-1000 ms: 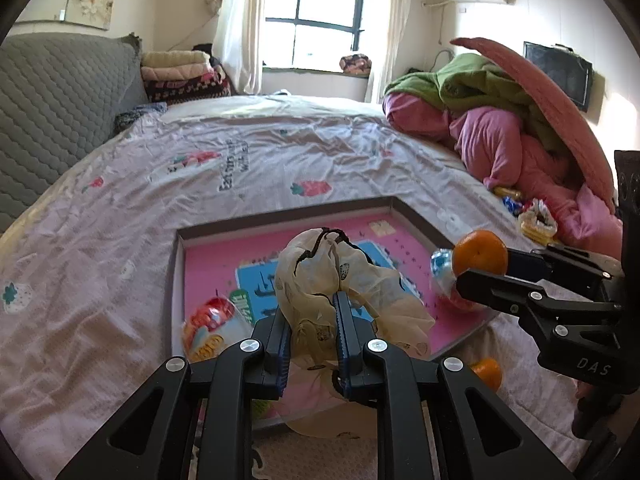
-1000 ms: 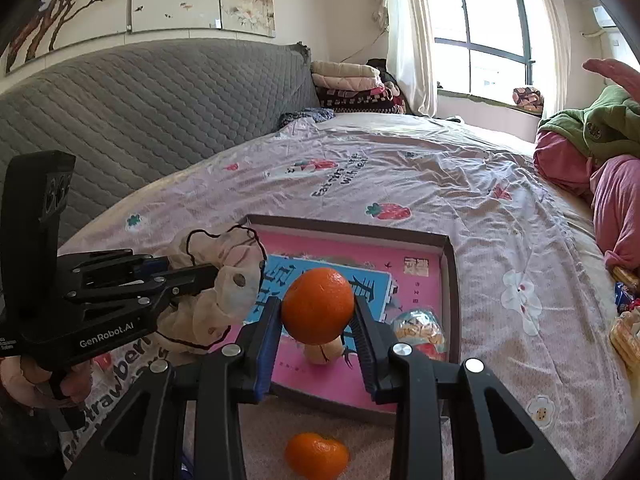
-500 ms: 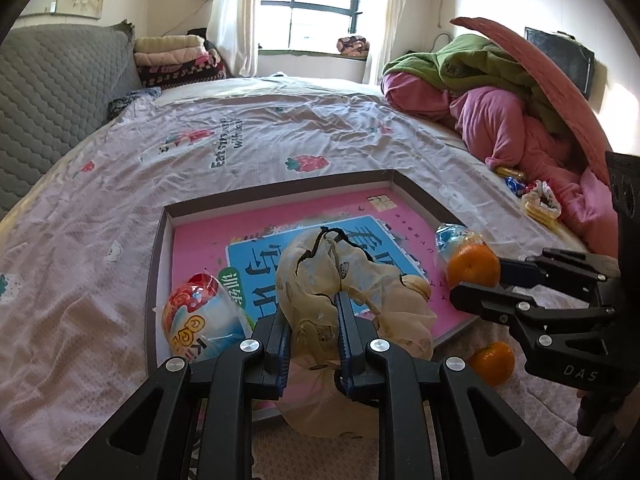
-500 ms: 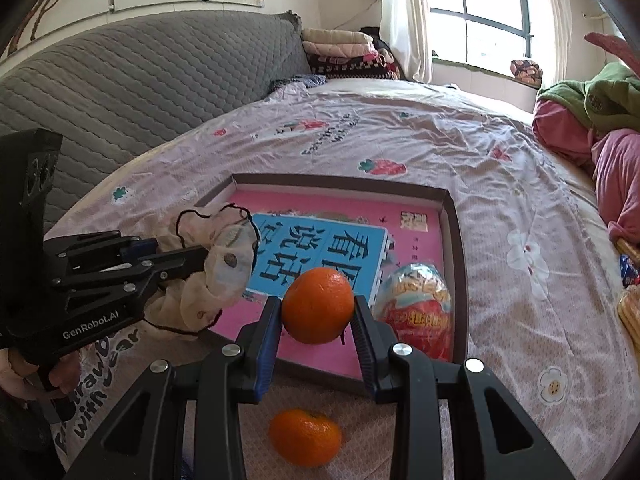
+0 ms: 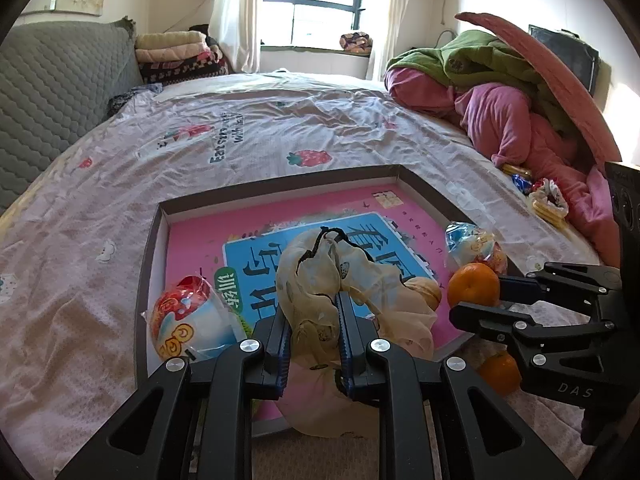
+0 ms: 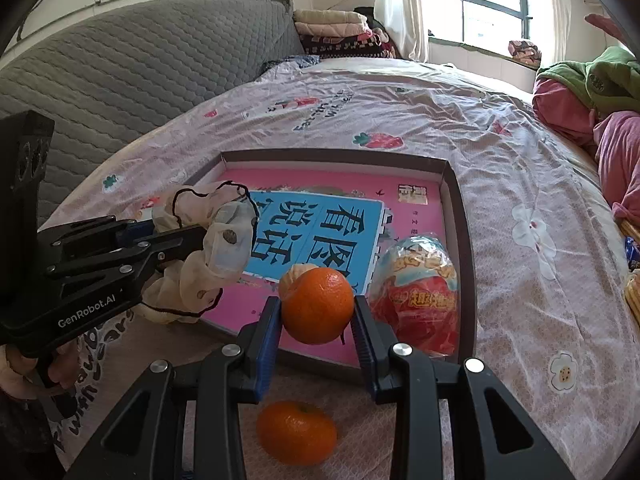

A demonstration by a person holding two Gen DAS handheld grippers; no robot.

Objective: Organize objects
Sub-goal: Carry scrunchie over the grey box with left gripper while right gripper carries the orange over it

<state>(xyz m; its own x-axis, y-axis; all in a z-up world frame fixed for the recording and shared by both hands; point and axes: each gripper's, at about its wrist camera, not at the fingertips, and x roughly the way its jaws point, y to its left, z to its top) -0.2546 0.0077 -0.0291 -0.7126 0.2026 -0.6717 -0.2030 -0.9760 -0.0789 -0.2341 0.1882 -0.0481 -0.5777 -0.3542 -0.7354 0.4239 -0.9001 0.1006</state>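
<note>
My left gripper is shut on a cream cloth drawstring bag, held over the near edge of a shallow box with a pink and blue printed floor. The bag also shows in the right wrist view. My right gripper is shut on an orange, held low over the box's near right part; it shows in the left wrist view too. A second orange lies on the bed in front of the box. Two snack packets and a peeled fruit lie in the box.
The box sits on a bed with a pale strawberry-print sheet. A grey quilted headboard is at the left. Piled pink and green bedding and several snack packets lie at the right.
Both grippers have come lower and nearer to the box. The orange has dropped from above the box to just over its floor. Both grips are unchanged.
</note>
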